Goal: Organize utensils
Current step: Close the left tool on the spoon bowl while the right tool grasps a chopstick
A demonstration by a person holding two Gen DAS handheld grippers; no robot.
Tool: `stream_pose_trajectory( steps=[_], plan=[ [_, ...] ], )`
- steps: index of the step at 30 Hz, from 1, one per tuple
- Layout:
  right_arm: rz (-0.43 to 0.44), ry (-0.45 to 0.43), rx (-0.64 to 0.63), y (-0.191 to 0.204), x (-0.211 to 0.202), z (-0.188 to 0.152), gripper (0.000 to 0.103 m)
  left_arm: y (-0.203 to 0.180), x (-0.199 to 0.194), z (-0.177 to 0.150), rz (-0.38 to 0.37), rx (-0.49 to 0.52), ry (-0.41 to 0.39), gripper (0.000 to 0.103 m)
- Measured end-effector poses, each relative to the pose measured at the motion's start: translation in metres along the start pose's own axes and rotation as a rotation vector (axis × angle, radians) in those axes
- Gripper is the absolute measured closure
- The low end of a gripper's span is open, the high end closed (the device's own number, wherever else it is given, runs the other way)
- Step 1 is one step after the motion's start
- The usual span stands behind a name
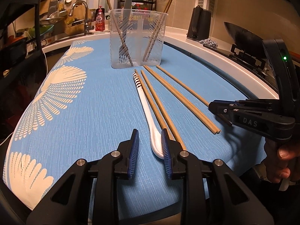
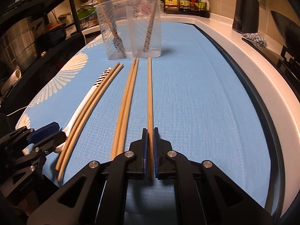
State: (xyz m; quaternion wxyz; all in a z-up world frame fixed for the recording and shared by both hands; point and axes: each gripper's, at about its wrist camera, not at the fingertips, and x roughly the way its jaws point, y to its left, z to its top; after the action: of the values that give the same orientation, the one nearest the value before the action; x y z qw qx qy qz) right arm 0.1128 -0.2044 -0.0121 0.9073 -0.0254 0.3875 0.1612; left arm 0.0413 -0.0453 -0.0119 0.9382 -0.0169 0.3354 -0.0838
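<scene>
My right gripper (image 2: pixel 149 131) pinches a single chopstick (image 2: pixel 149 93) lying on the blue cloth (image 2: pixel 206 103), while my left gripper (image 1: pixel 150 140) hangs slightly spread beside the white spoon (image 1: pixel 148 116).

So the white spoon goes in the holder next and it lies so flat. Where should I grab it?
Take the white spoon by its slim handle, just behind the bowl, coming from above with the left hand-held gripper. The handle's left side is clear; chopsticks lie tight along its right, so slide one finger in between carefully.
</scene>
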Motion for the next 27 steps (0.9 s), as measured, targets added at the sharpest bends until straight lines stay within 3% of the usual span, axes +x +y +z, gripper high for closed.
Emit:
stream_pose_trajectory(
  steps=[8, 11, 17, 27],
  plan=[
    [-0.014, -0.001, 0.017, -0.013, -0.001, -0.001, 0.097, -0.002, 0.0, -0.001, -0.015, 0.01, 0.008, 0.077],
    [-0.011, -0.003, 0.019, -0.013, 0.0, -0.001, 0.097, -0.006, 0.002, -0.001, -0.028, 0.027, 0.016, 0.086],
    [-0.005, -0.006, 0.022, -0.014, 0.0, -0.001, 0.097, 0.007, 0.002, 0.002, 0.015, -0.015, 0.0, 0.093],
    [-0.039, -0.018, 0.055, -0.02, 0.0, 0.001, 0.097, 0.031, 0.004, 0.009, 0.119, -0.088, -0.041, 0.094]
  ],
)
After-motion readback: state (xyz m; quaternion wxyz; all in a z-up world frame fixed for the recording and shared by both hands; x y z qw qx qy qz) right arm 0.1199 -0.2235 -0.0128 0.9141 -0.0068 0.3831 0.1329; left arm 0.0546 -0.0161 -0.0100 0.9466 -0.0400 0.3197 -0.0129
